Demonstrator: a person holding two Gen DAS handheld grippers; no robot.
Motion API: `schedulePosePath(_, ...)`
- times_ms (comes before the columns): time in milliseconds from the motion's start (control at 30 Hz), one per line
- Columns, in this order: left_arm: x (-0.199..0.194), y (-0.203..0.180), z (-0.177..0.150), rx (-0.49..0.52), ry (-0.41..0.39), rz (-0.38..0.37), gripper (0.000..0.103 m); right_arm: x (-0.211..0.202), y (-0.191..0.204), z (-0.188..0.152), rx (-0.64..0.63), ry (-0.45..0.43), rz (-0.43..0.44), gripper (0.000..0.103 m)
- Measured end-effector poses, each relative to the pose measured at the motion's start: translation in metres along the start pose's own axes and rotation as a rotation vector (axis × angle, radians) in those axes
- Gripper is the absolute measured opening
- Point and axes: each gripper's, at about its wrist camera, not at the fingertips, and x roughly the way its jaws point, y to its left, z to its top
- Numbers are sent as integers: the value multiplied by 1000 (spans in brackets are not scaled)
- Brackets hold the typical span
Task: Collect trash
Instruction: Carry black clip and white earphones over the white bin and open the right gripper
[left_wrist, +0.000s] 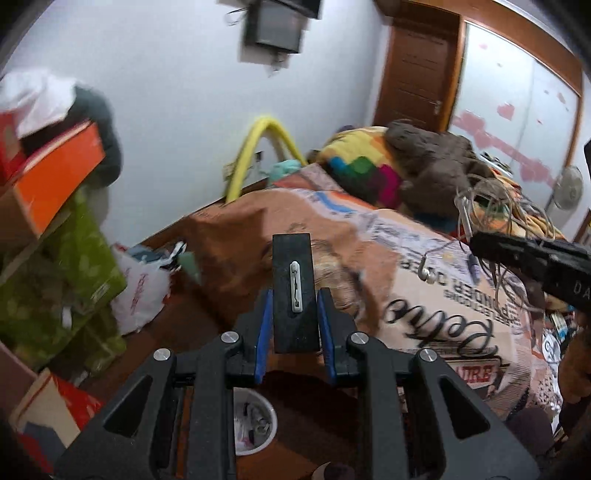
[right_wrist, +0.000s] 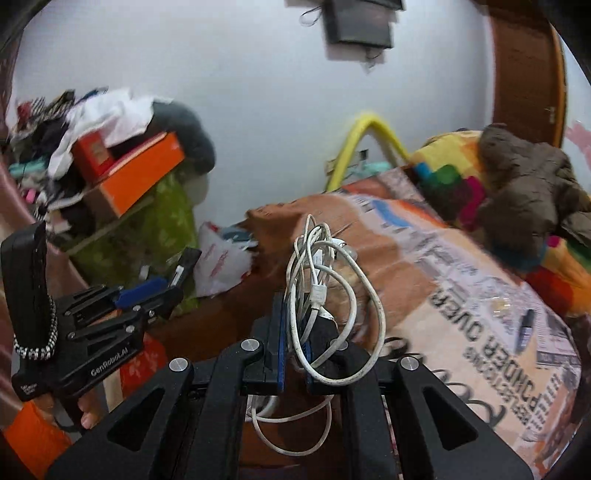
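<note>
While left gripper (left_wrist: 295, 314) clamps black bar (left_wrist: 294, 284), long axis pointing forward, bin (left_wrist: 255, 424) lies directly below fingers. Right gripper (right_wrist: 295, 354) pinches cable bundle (right_wrist: 325, 295), farther from bin.

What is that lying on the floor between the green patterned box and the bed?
A crumpled white plastic bag with red print lies between the green box and the bed. Both wrist views show it.

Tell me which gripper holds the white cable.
The right gripper: its jaws are shut on the tangled white cable. The left gripper instead grips a flat black bar.
</note>
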Motion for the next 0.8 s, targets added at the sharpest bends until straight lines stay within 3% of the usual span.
schedulePosePath(367, 25, 91, -61, -102, 88, 112, 23, 76, 71, -24, -95, 172, 89, 7)
schedulePosePath(800, 69, 148, -138, -190, 237, 159, 23, 167, 117, -67, -142, 400, 138, 7)
